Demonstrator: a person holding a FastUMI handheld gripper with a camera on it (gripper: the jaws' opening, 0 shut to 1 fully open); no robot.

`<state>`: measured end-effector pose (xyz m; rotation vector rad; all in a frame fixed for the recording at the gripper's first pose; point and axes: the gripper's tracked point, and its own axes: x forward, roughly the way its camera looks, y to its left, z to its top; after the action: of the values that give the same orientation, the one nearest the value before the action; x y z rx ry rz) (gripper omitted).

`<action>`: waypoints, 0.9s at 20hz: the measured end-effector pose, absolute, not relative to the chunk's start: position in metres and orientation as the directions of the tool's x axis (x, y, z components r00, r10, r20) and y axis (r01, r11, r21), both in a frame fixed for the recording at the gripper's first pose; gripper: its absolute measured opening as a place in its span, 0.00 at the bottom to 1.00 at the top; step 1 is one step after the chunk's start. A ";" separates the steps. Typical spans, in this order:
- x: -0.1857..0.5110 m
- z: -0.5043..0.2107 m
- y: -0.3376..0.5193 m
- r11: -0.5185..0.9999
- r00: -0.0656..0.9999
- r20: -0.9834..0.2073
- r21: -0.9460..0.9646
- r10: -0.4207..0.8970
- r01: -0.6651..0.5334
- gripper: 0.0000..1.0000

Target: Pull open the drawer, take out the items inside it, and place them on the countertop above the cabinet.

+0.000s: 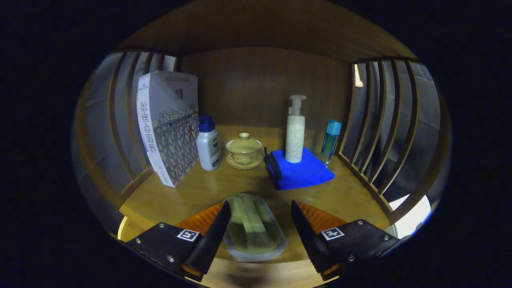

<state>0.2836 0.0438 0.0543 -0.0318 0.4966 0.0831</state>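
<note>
Gripper (260, 212) fingers spread around a flat pouch (253, 226) at bottom centre; its near end blurs against the countertop (352, 192).

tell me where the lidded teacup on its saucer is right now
In the gripper view, the lidded teacup stands on the wooden shelf beyond the open fingers, between the small white bottle and the folded blue cloth.

One book (170, 124); three bottles (208, 145); one lidded cup (243, 149); one blue cloth (302, 172); perhaps one sponge (253, 226)
</note>
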 end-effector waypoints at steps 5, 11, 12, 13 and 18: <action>0.262 0.087 0.048 0.991 0.932 -0.352 -0.061 0.087 -0.115 0.95; 0.202 0.116 0.051 0.992 0.974 -0.213 -0.073 0.082 -0.099 0.95; 0.192 0.119 0.050 0.994 0.980 -0.186 -0.068 0.075 -0.089 0.95; 0.181 0.122 0.050 0.995 0.984 -0.166 -0.056 0.071 -0.081 0.95; 0.131 0.122 0.056 0.995 0.991 -0.113 -0.067 0.065 -0.073 0.95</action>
<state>0.1313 0.0557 0.1222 -0.0716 0.1114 0.0697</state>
